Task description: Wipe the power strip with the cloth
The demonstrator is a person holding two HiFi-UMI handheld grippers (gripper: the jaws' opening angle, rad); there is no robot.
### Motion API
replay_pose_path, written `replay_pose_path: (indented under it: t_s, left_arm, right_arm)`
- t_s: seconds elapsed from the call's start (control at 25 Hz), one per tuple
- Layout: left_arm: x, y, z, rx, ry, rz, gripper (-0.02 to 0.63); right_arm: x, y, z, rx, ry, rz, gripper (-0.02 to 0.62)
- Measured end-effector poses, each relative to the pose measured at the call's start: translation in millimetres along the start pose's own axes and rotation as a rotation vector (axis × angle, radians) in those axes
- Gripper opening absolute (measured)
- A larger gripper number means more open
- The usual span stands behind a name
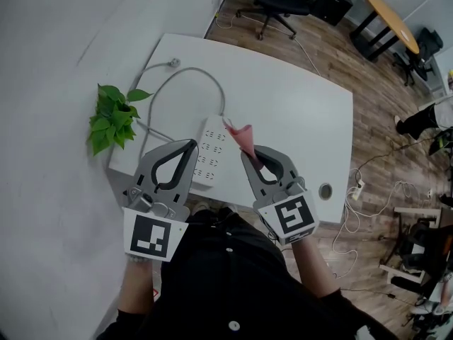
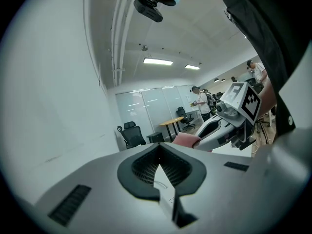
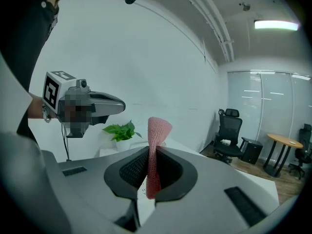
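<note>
A potted plant [image 1: 112, 122] stands at the left edge of the white table [image 1: 297, 112]. The left gripper [image 1: 191, 145], its jaws pressed together on nothing, is held over the near end of the power strip [image 1: 210, 151], which lies flat on the table. Beside it, the right gripper [image 1: 248, 156] is clamped on a pink cloth [image 1: 242, 137] that stands up past its tips, seemingly above the strip's right edge. Both grippers point away from the person.

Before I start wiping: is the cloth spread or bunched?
Bunched. The cloth stands as a narrow pinched strip in the right gripper.
</note>
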State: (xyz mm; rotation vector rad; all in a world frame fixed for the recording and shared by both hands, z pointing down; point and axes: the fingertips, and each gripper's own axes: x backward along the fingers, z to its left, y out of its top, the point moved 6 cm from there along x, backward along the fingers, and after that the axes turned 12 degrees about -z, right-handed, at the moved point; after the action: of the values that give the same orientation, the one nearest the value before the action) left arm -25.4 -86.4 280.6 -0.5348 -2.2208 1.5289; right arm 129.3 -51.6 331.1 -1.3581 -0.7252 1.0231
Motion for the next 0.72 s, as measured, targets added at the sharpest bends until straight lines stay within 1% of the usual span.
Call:
replay_pose_path:
  t_s: [0.2, 0.52, 0.72]
  left_arm:
    - [-1.9, -0.4, -3.1, 0.004, -0.008, 0.002, 0.014]
    - [-2.8, -0.2, -7.5, 0.008, -0.010, 0.004, 0.014]
    - [-3.9, 0.3, -9.2, 0.005, -0.009, -0.003, 0.014]
  right_arm:
    - [0.4, -4.5, -0.1, -0.026, -0.007, -0.001, 0.048]
    - [2.9, -3.9, 1.9, -0.016, 0.005, -0.002, 0.048]
    - [5.3, -2.2, 1.9, -0.014, -0.008, 0.000, 0.048]
